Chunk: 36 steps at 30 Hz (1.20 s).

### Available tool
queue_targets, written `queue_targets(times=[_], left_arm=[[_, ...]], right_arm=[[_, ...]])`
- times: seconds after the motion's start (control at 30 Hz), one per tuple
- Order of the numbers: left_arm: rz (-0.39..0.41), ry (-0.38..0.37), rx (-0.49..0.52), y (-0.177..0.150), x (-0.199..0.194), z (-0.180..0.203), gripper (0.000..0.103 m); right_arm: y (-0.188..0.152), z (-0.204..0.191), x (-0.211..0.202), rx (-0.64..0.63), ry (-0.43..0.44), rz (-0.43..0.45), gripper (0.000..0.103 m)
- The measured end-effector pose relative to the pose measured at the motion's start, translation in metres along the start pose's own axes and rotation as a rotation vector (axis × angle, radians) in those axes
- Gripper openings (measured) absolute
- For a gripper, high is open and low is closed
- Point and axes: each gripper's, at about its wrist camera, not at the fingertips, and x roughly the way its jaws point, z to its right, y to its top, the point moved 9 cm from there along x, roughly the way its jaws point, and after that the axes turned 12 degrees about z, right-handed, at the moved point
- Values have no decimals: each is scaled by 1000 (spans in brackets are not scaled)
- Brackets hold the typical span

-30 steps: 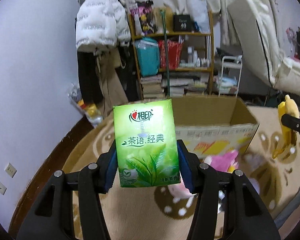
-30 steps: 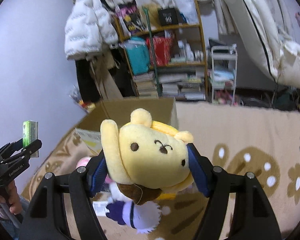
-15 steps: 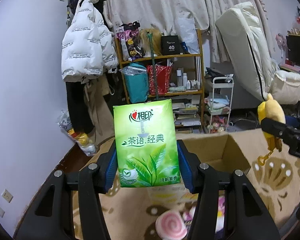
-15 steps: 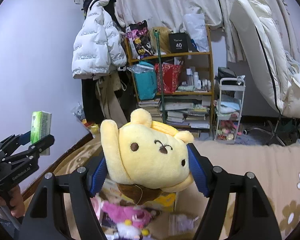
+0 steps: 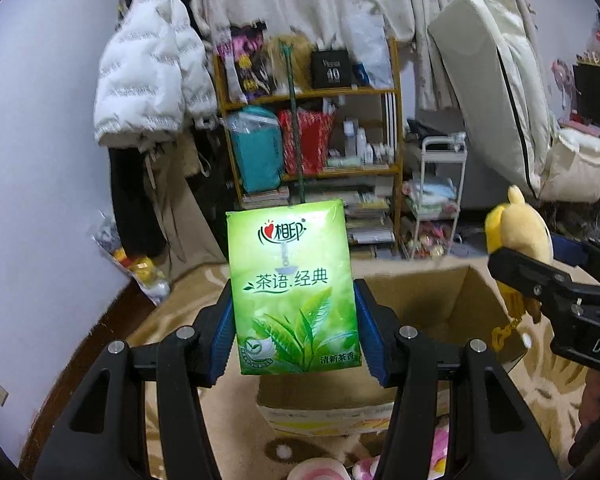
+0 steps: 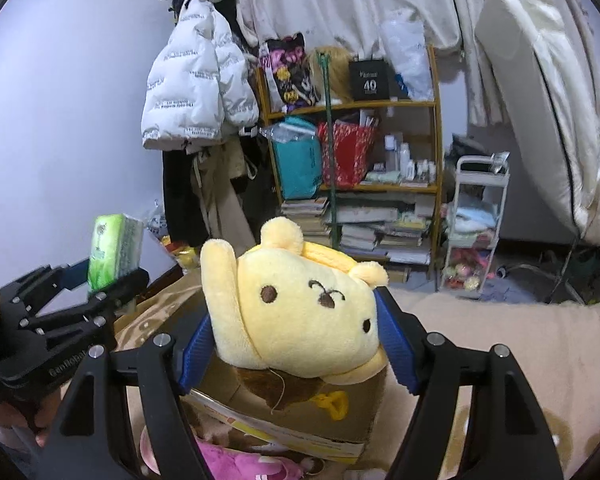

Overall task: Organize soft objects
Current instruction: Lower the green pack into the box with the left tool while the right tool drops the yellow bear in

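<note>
My left gripper [image 5: 296, 336] is shut on a green tissue pack [image 5: 292, 288] and holds it upright in the air above the near edge of an open cardboard box [image 5: 456, 304]. My right gripper [image 6: 300, 340] is shut on a yellow plush bear [image 6: 300, 308], also raised above the box [image 6: 300, 428]. The plush [image 5: 516, 236] and the right gripper show at the right of the left wrist view. The tissue pack [image 6: 114, 252] shows at the left of the right wrist view. Pink plush toys [image 6: 240, 460] lie on the rug by the box.
A beige flowered rug [image 6: 520, 340] covers the floor. A cluttered wooden shelf [image 5: 320, 152] stands at the back. A white jacket [image 5: 152, 80] hangs on the left, a white trolley [image 5: 436, 200] and a leaning mattress [image 5: 500, 100] stand to the right.
Both grippers have risen and tilted up with their loads. The box now sits lower in both views and more of the room shows.
</note>
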Motion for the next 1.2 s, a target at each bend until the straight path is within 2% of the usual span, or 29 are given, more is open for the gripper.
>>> queue_targets(times=[0.1, 0.27, 0.4, 0.47, 0.53, 0.67, 0.73, 0.77, 0.9, 1.2], left_arm=[[-39, -8, 21, -15, 14, 5, 53], [-83, -12, 63, -37, 28, 10, 54], [-105, -10, 52, -46, 30, 7, 54], [-103, -3, 52, -47, 29, 6, 60], [-94, 0, 55, -45, 27, 5, 73], [-86, -3, 44, -42, 20, 1, 82], [-82, -3, 39, -41, 15, -1, 93], [-76, 1, 39, -40, 12, -2, 95], [-60, 20, 56, -37, -1, -6, 97], [-88, 53, 57, -45, -37, -21, 99]], right_arm=[[-9, 3, 6, -10, 0, -5, 78], [-34, 13, 19, -2, -11, -96, 79], [-40, 15, 21, 17, -2, -117, 81], [-40, 14, 19, 26, 11, -117, 82], [-38, 13, 18, 19, 13, -115, 83], [-39, 11, 14, 11, 17, -125, 89], [-39, 9, 10, 4, 17, -121, 91], [-38, 9, 8, 0, 16, -121, 93], [-34, 7, -3, -7, 1, -103, 103], [-31, 4, -36, 7, -24, -97, 103]])
